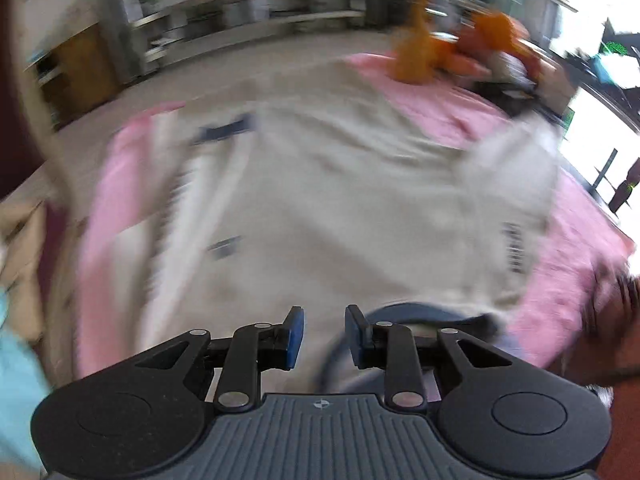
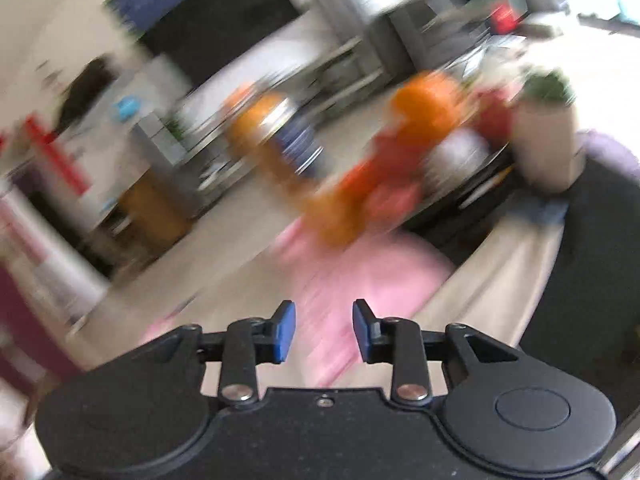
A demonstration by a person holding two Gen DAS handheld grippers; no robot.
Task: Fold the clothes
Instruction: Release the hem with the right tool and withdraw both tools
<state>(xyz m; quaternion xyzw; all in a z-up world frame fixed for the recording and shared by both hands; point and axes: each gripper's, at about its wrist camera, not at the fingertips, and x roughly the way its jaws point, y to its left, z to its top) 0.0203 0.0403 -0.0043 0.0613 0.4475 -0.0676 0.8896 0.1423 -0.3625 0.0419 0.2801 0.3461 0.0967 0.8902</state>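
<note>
Your left tongs hang released, gripping nothing, low over the near edge of a pale shirt spread flat on a pink sheet. Your right tongs are also parted and bare, over pink sheet only. Both views are blurred. Likely next: steady up, then pinch the near edge squarely, one layer only.

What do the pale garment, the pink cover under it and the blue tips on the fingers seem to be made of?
The cream-white garment looks like soft matte knit, perhaps cotton: it wrinkles and lies limp. The pink bed cover looks like thin matte woven cloth, though blur hides the weave. The blue pads on the left gripper fingers look like matte rubber or foam, without shine.
</note>
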